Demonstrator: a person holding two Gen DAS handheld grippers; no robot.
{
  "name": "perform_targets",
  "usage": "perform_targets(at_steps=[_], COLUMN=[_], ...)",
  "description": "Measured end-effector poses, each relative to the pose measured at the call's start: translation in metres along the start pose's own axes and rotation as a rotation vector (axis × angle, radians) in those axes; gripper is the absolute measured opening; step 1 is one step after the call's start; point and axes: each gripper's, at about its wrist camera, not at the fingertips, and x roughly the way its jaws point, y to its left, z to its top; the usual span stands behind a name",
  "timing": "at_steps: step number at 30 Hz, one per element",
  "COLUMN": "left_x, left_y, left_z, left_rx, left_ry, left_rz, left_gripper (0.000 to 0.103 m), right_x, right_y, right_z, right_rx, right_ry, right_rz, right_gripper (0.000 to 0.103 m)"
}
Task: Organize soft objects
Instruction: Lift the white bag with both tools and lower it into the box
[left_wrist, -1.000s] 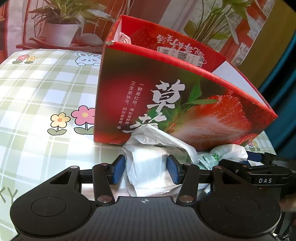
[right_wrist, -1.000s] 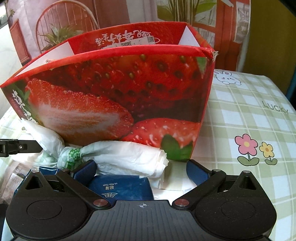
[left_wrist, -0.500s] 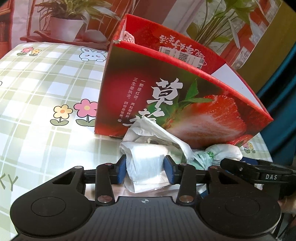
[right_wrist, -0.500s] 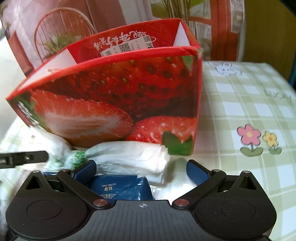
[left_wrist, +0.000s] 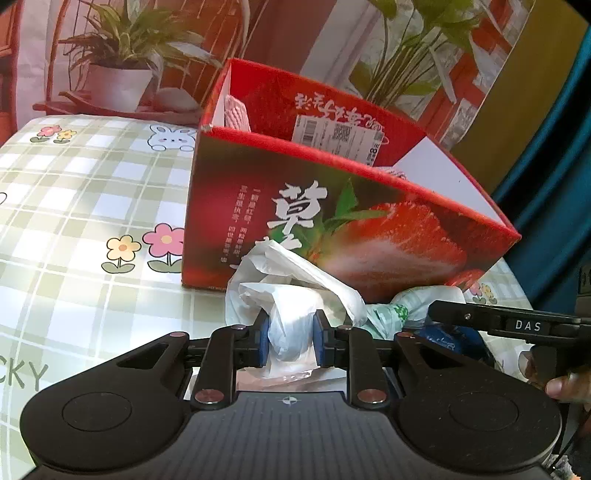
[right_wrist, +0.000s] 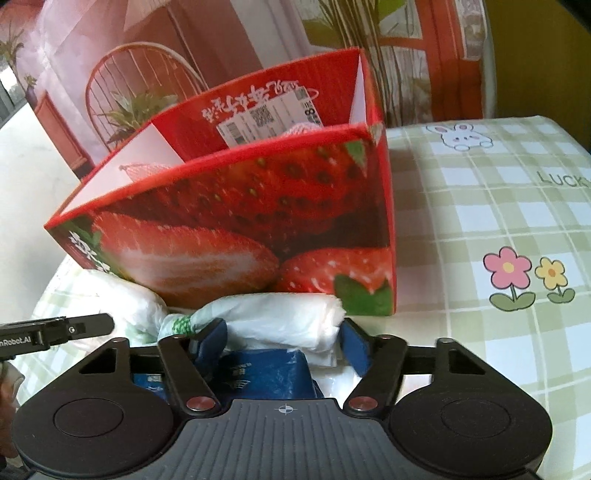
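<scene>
A red strawberry box (left_wrist: 369, 229) stands open on the checked tablecloth; it also shows in the right wrist view (right_wrist: 258, 229). My left gripper (left_wrist: 290, 338) is shut on one end of a knotted white plastic bag (left_wrist: 291, 295) in front of the box. My right gripper (right_wrist: 282, 341) has closed on the other end of the white plastic bag (right_wrist: 284, 317), with a blue tissue pack (right_wrist: 258, 373) just below its fingers. White mesh items (left_wrist: 234, 114) lie inside the box.
A potted plant (left_wrist: 118, 81) stands on a shelf beyond the table's far edge. The tablecloth (left_wrist: 74, 206) stretches left of the box in the left wrist view and right of it in the right wrist view (right_wrist: 498, 221). A chair (right_wrist: 140, 85) stands behind.
Both grippers have closed in on the bag's ends. Both cameras have risen, so more of the box's inside shows.
</scene>
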Motion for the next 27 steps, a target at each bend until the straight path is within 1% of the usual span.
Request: perform_targets(at_steps=[1,2,3,4,6,7,19,27], left_x=[-0.002,-0.004,-0.005,-0.007,-0.013,-0.017,-0.063,-0.083], left_y=[0.000,0.000,0.000,0.001,0.003,0.003,-0.005,-0.016], left_z=[0.000,0.001,0.002,0.002,0.004,0.004,0.014,0.033], left_rx=[0.003,0.005,0.002,-0.005,-0.016,-0.020,-0.013,0.039], left_ry=[-0.007,-0.012,-0.016,-0.023,-0.039,-0.047,-0.166,-0.237], left_rz=[0.007,0.010,0.011,0.012,0.010,0.007,-0.005,-0.020], left_gripper=[0.022,0.022,0.022,0.022,0.022,0.022,0.022,0.022], right_x=[-0.003,-0.005,-0.008,-0.011,-0.018,-0.022,-0.066,-0.091], right_y=[0.001,0.001,0.001,0.001,0.000,0.000,0.022,0.030], right_z=[0.001,0.002,0.004,0.006,0.009,0.010,0.026,0.038], right_rx=[-0.004,-0.008,-0.012,-0.011,-0.003,-0.004,-0.079,-0.094], right_ry=[-0.008,-0.015,-0.021,-0.027,-0.049,-0.059,-0.162,-0.235], right_rz=[0.002,0.001,0.001,0.010,0.030,0.039,0.106,0.132], right_gripper=[0.056,0.047,0.041,0.039,0.030,0.029,0.025,0.024])
